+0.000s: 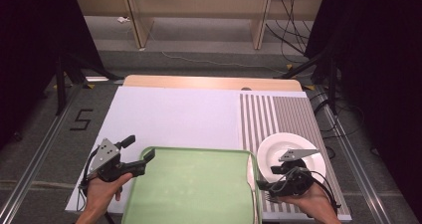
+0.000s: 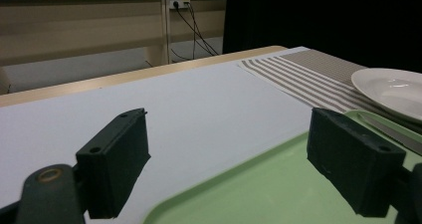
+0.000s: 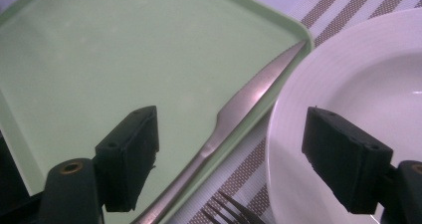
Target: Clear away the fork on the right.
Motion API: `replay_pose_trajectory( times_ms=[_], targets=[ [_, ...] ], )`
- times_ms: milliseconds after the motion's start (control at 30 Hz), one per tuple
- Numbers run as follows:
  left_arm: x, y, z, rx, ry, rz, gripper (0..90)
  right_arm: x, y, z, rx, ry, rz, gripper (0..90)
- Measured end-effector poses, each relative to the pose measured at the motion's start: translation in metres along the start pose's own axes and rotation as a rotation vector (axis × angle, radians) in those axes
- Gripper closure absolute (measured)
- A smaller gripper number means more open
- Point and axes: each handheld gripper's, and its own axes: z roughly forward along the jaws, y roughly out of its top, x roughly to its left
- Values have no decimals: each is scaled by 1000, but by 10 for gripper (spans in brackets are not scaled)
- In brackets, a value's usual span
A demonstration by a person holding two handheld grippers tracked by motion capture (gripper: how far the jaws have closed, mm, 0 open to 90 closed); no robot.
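While your right gripper (image 3: 229, 159) hangs with jaws spread and empty, the knife (image 3: 234, 114) lies right between and just ahead of them, blade resting on the green tray's (image 3: 99, 59) rim. Close carelessly and it could skid off that rim or tip into the tray. Watch the white plate (image 3: 358, 84) crowding your right jaw and the fork (image 3: 234, 211) just below. Your left gripper (image 1: 133, 154) is released too, straddling the tray's near corner.

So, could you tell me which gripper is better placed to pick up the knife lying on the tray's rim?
The right gripper, probably. Its open jaws already straddle the knife beside the plate, while the left gripper sits at the tray's far corner.
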Motion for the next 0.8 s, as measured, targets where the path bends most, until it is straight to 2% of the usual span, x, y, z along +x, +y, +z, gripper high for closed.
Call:
replay_pose_trajectory(
  times_ms=[67,133,167,200,233,300,333,500,633,800],
  targets=[
    [0,0,0,0,1,1,162,-3,-1,-3,28,4,7,235],
    [0,0,-1,0,0,0,162,-4,-2,-5,28,-2,8,235],
    [0,0,0,-8,-7,0,162,-4,-3,-6,27,-4,12,235],
    [-1,0,-1,-1,-2,3,161,-4,-4,-5,-3,-15,17,235],
    [-1,0,-1,-3,-8,8,161,-4,-5,-6,0,-19,21,235],
    [-2,0,-1,-5,-10,12,161,-5,-5,-11,39,-20,17,235],
    [-2,1,-1,-6,-13,12,161,-5,-6,-12,40,-31,16,235],
    [-3,1,-1,-8,-21,16,162,-7,-13,-23,26,-73,33,235],
    [-3,1,0,-6,-21,15,162,-14,-22,-31,18,-95,63,235],
    [-3,1,0,-8,-20,15,162,-21,-31,-43,1,-122,77,236]
  ],
)
